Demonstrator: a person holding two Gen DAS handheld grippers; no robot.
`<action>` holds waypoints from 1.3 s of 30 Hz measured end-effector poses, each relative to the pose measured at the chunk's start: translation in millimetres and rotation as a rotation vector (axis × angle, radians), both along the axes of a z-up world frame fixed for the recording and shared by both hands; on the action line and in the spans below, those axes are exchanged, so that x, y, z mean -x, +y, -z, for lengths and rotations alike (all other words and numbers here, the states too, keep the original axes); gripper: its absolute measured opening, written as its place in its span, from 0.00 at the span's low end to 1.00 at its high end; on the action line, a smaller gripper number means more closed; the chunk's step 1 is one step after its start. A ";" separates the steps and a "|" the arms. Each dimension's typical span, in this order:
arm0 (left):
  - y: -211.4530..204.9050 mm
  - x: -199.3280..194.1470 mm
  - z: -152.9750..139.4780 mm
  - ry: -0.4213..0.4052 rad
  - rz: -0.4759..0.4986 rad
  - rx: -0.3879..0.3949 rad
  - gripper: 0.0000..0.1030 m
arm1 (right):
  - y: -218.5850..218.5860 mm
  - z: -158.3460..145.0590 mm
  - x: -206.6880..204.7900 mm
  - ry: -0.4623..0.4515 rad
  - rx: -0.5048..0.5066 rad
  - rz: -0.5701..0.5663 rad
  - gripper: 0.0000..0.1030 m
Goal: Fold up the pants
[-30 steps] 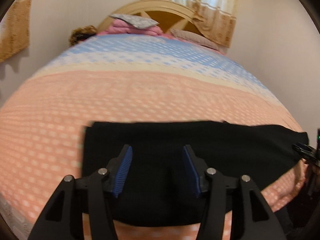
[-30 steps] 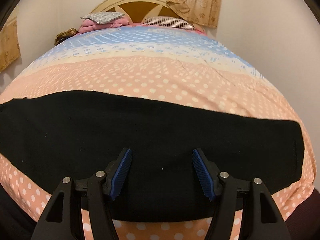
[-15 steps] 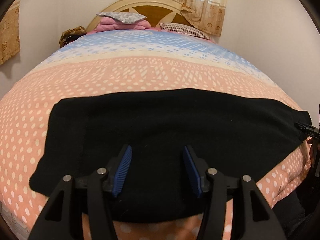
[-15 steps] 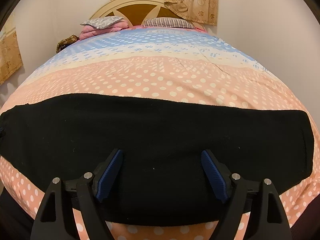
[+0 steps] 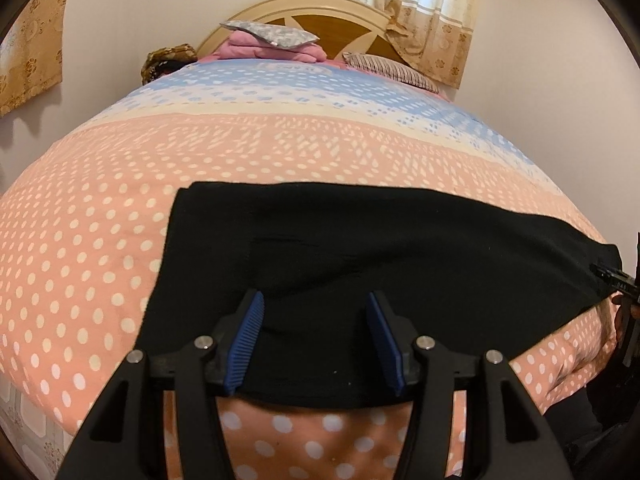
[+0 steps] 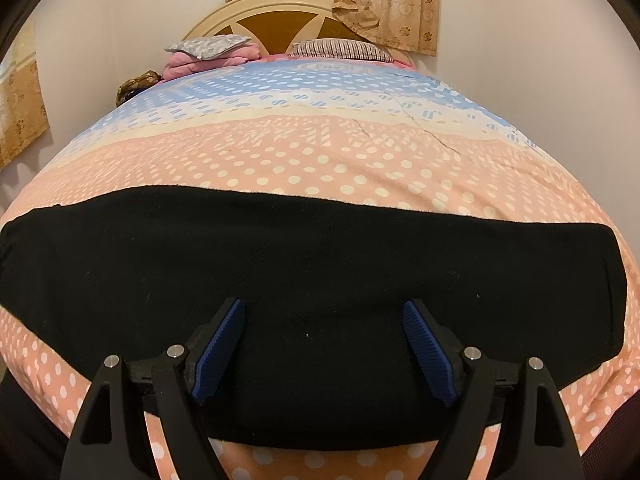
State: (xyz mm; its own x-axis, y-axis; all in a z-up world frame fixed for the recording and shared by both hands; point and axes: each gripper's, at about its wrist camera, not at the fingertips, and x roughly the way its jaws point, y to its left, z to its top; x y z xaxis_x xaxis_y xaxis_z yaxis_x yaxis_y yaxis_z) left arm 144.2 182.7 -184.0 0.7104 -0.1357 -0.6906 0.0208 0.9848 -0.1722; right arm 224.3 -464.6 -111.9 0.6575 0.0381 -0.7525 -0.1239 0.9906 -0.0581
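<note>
Left gripper (image 5: 316, 336): I have it tilted down over the pants, fingers apart, gripping nothing.
Right gripper (image 6: 322, 344): same downward tilt; its fingers have just been opening, wide apart, empty.
Pants (image 6: 320, 264): black, spread flat across the bed's near edge.
Bed (image 6: 320, 152): dotted cover; pillows (image 6: 336, 48) by the headboard.

No readable text, labels, brands or numbers anywhere in either wrist view.

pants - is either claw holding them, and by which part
Neither. Both the left claw and the right claw are open above the flat black pants, with nothing pinched.
</note>
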 end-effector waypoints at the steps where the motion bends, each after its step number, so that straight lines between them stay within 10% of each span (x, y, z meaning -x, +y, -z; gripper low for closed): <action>1: -5.9 0.0 -4.5 -0.008 -0.008 -0.040 0.56 | -2.5 -1.9 1.1 0.008 -0.011 -0.004 0.80; 8: -53.3 -4.8 -34.3 -0.119 0.094 -0.047 0.75 | -88.5 -37.3 29.5 -0.079 -0.265 0.152 0.79; 17: -106.8 -31.4 -19.0 -0.045 0.188 0.018 0.76 | -248.2 -30.4 74.4 -0.096 -0.614 0.468 0.71; 31: -110.4 -27.4 1.4 0.012 0.165 0.050 0.76 | -262.1 6.7 40.6 0.027 -0.659 0.521 0.62; 35: -109.4 -26.3 2.1 0.010 0.162 0.057 0.76 | -269.6 10.3 38.2 0.016 -0.740 0.497 0.12; 39: -108.8 -25.3 1.7 0.010 0.161 0.066 0.76 | -270.4 6.5 48.2 -0.032 -0.795 0.452 0.11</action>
